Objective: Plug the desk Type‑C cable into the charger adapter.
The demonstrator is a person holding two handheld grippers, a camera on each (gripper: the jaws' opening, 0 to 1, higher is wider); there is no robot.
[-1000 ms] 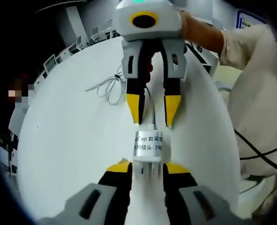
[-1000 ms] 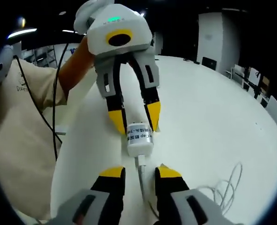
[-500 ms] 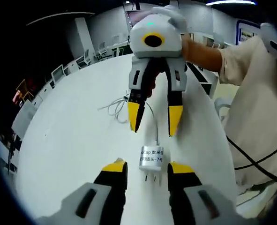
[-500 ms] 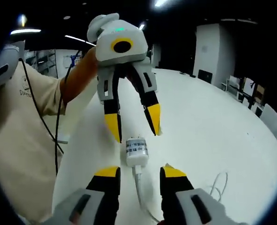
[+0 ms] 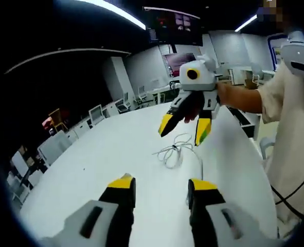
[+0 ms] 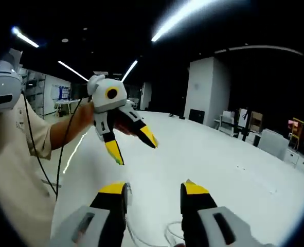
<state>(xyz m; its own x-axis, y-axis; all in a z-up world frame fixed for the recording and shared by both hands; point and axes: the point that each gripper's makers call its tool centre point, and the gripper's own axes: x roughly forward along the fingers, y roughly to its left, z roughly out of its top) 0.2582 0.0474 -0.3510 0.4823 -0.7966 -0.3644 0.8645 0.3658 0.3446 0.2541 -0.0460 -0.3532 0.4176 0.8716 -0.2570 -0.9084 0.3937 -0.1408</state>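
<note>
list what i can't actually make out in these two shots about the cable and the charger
- Charger: in the left gripper view I can't pick it out on the table; the spot past the left gripper may be screened by its fingers.
- Cable: its plug end is too small to tell.
- Right gripper view: a bit of cable by the right gripper is cut off by the bottom edge.

A white round table [image 5: 115, 154] carries a loosely coiled white cable [image 5: 173, 153].
</note>
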